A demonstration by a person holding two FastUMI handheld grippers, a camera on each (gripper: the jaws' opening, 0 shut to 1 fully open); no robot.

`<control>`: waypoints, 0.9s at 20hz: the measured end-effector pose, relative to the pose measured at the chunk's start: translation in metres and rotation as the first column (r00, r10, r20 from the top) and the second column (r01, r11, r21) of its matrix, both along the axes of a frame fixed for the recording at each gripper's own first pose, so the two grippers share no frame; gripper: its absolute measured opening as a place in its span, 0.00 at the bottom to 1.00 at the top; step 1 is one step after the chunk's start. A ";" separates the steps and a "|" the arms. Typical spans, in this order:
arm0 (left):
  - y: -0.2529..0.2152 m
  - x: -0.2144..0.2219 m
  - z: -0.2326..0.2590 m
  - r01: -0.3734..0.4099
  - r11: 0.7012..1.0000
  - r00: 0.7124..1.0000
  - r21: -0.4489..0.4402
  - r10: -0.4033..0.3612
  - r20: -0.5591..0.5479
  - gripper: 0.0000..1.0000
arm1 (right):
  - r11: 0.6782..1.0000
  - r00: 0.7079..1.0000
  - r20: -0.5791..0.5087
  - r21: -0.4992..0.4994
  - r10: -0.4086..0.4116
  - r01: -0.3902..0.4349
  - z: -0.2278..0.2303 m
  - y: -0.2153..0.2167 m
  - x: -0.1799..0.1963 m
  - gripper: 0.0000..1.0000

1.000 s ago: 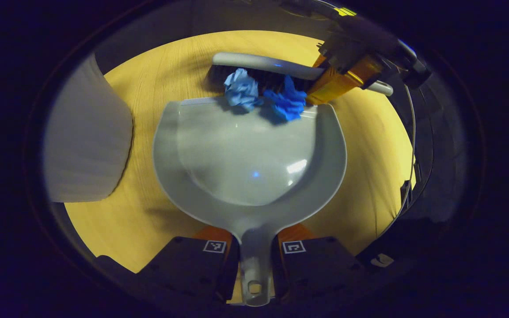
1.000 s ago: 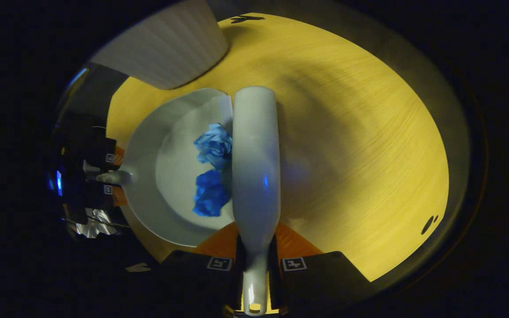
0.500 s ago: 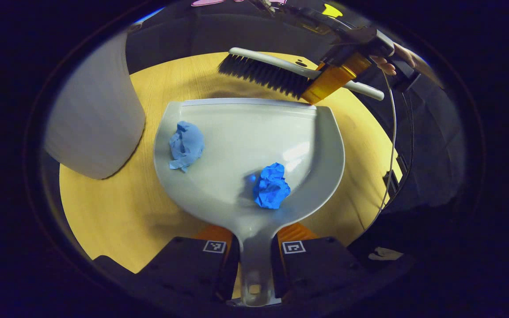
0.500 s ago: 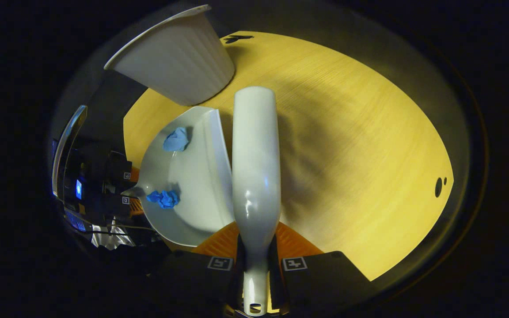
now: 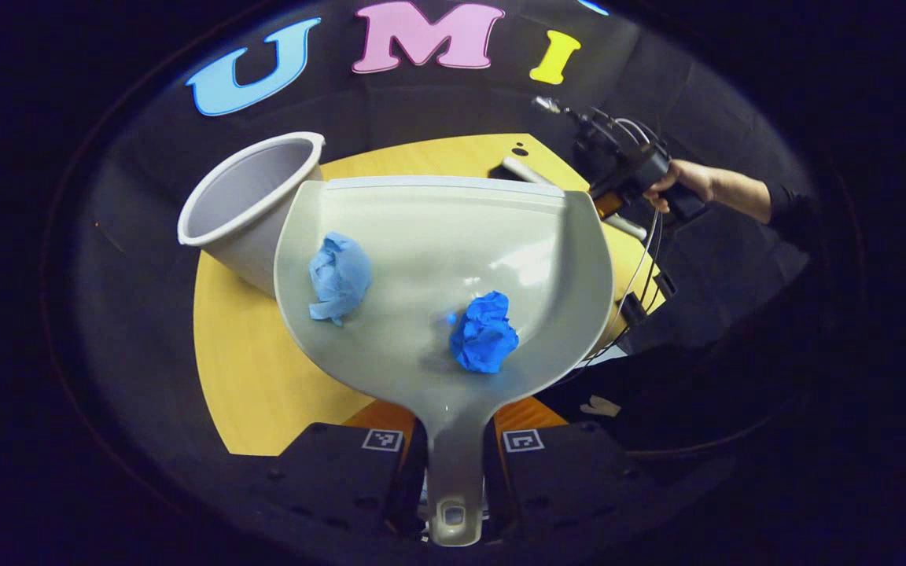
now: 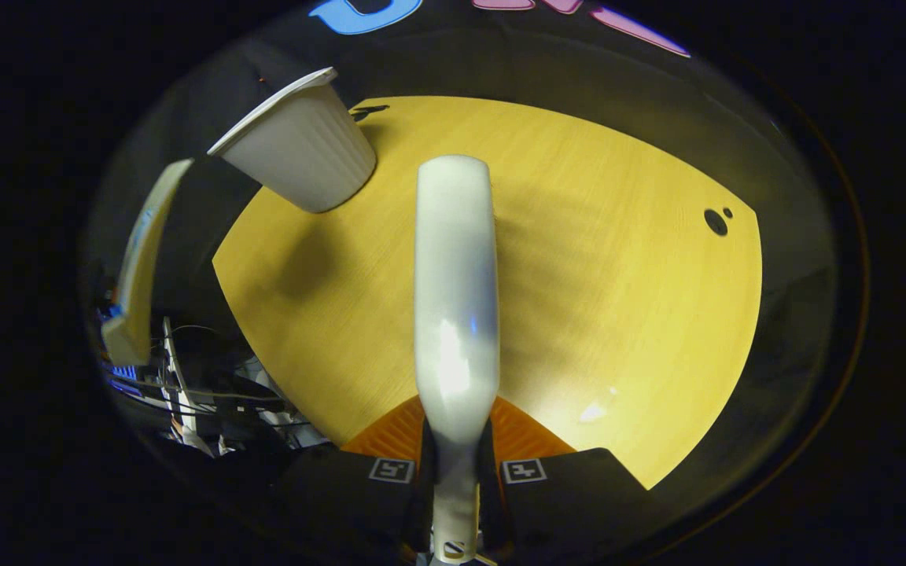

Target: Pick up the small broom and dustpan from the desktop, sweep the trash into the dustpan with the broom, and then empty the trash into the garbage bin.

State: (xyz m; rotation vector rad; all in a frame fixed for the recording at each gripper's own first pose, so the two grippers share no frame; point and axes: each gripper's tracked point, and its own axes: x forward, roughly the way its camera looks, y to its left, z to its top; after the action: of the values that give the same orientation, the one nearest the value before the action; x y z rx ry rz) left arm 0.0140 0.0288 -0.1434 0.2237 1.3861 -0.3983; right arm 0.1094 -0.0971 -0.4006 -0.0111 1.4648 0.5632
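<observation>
My left gripper [image 5: 453,420] is shut on the handle of the grey dustpan [image 5: 500,236], which is held up off the table. A light blue paper ball [image 5: 339,275] and a dark blue paper ball [image 5: 484,332] lie in the pan. The pan's front lip is level with the white garbage bin [image 5: 248,196] to its left. My right gripper [image 6: 455,428] is shut on the handle of the small broom [image 6: 454,275], whose grey back points forward over the table. In the left gripper view that right gripper [image 5: 618,169] sits far right, held by a hand [image 5: 681,185].
The round yellow wooden tabletop [image 6: 618,275] lies under the broom. The bin [image 6: 300,153] stands at its far left edge, and the lifted dustpan [image 6: 138,267] shows edge-on at the far left. Cables [image 6: 185,377] hang below the table's left side.
The broom pushed both paper balls into the pan, then drew away to the right. The dustpan rose off the table with the balls inside and now sits beside the bin's rim.
</observation>
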 end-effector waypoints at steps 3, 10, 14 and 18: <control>0.043 0.031 0.047 -0.148 0.987 0.987 0.059 0.144 0.074 0.29 | 0.997 0.998 -0.016 0.030 -0.065 0.065 0.000 0.003 -0.031 0.27; 0.159 0.149 0.068 -0.260 0.918 0.958 0.300 0.207 0.197 0.30 | 0.991 0.995 -0.051 0.095 -0.086 0.091 0.021 0.015 -0.085 0.27; 0.190 0.206 0.031 -0.170 0.862 0.984 0.477 0.122 0.130 0.30 | 0.980 0.992 -0.042 0.155 -0.123 0.128 0.035 0.028 -0.093 0.27; 0.190 0.242 0.029 0.071 0.777 0.997 0.626 -0.079 -0.014 0.30 | 0.980 0.992 -0.033 0.157 -0.121 0.125 0.034 0.024 -0.109 0.26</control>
State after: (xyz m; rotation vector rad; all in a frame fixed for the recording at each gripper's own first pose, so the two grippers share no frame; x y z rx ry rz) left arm 0.2556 0.2186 -0.1146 0.8350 1.4639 0.0217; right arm 0.0000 -0.0730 -0.3670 0.2110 1.4287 0.5787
